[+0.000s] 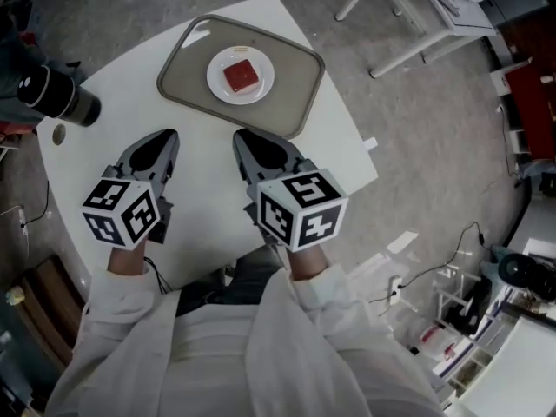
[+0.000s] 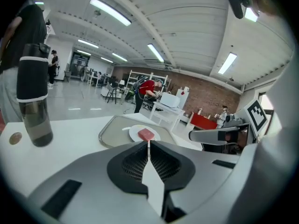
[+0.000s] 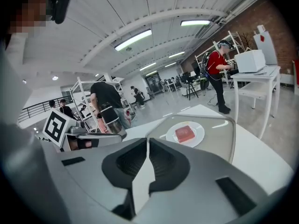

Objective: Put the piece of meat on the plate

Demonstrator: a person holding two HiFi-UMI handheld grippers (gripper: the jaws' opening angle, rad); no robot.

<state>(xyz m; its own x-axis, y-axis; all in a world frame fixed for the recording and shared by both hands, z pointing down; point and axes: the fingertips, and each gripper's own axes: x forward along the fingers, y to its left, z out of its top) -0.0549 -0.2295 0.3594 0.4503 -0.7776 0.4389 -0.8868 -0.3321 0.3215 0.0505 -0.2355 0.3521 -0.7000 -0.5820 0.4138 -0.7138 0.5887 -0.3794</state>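
A red piece of meat (image 1: 241, 76) (image 2: 146, 134) (image 3: 185, 133) lies on a small white plate (image 1: 222, 88) (image 2: 134, 134) (image 3: 198, 136), which rests on a grey tray (image 1: 295, 85) (image 2: 112, 130) (image 3: 219, 129) at the far side of the white table (image 1: 208, 181). My left gripper (image 1: 167, 137) (image 2: 148, 144) is shut and empty, short of the tray on the near left. Beside it, my right gripper (image 1: 241, 137) (image 3: 146, 141) is also shut with nothing in it, just short of the tray's near edge.
A dark bottle (image 1: 54, 94) (image 2: 33, 97) stands at the table's left edge, with a small round coin-like disc (image 1: 58, 134) (image 2: 15, 138) near it. Beyond the table are a white table frame (image 1: 408, 16), cables and equipment on the floor, and people in the background.
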